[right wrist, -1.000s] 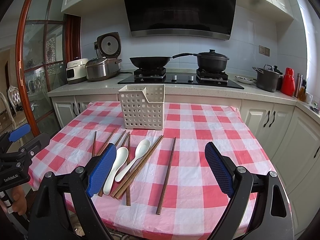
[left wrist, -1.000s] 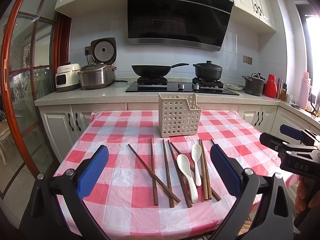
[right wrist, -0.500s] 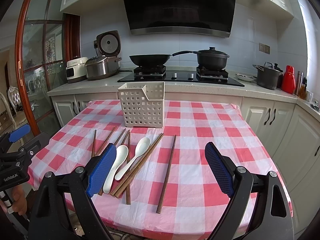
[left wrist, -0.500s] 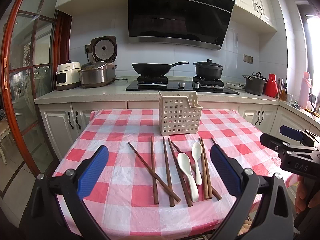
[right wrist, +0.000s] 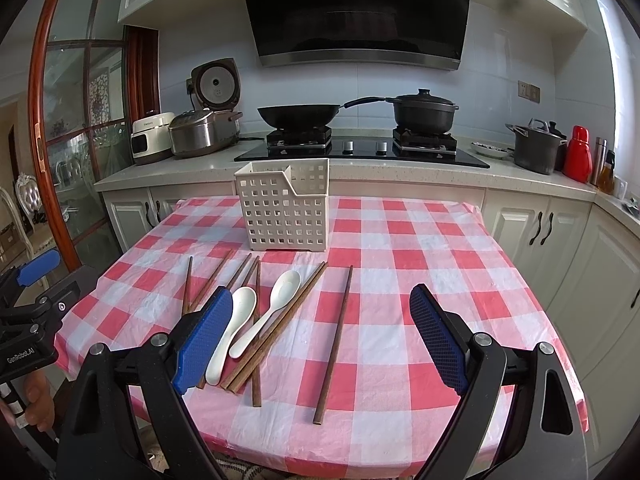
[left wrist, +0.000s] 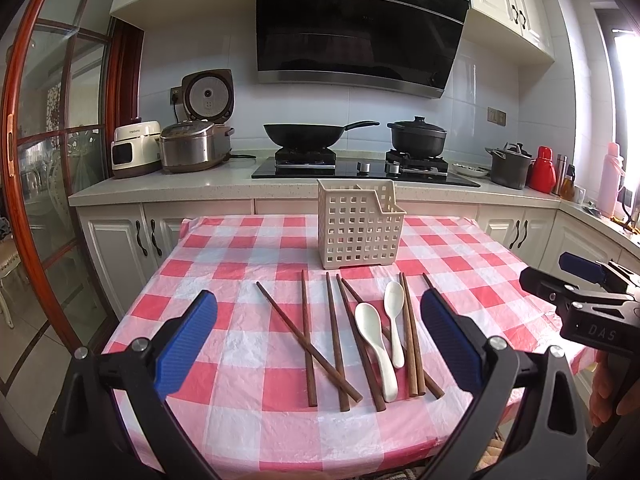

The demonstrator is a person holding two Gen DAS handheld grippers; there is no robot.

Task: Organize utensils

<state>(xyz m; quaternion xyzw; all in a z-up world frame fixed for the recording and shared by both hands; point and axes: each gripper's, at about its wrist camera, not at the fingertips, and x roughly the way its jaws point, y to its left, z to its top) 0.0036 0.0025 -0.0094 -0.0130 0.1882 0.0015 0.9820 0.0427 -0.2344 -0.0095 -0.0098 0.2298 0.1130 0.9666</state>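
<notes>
Several brown wooden chopsticks (left wrist: 308,340) and two white ceramic spoons (left wrist: 374,344) lie loose on the red-and-white checked table. Behind them stands an empty cream lattice utensil basket (left wrist: 360,226). My left gripper (left wrist: 318,336) is open and empty, held over the table's near edge in front of the chopsticks. In the right wrist view the chopsticks (right wrist: 334,340), spoons (right wrist: 266,312) and basket (right wrist: 286,210) show again. My right gripper (right wrist: 320,340) is open and empty, its left finger in front of one spoon handle.
The checked tablecloth (left wrist: 248,412) hangs over the near edge. Behind the table runs a counter with a stove, a wok (left wrist: 304,134), a black pot (left wrist: 418,138) and rice cookers (left wrist: 192,148). A glass door is at the left. The other gripper's body (left wrist: 584,308) shows at the right.
Both views have shifted slightly, with the table sitting a little lower and nearer in frame. The utensils and basket have not moved, and both grippers stay open.
</notes>
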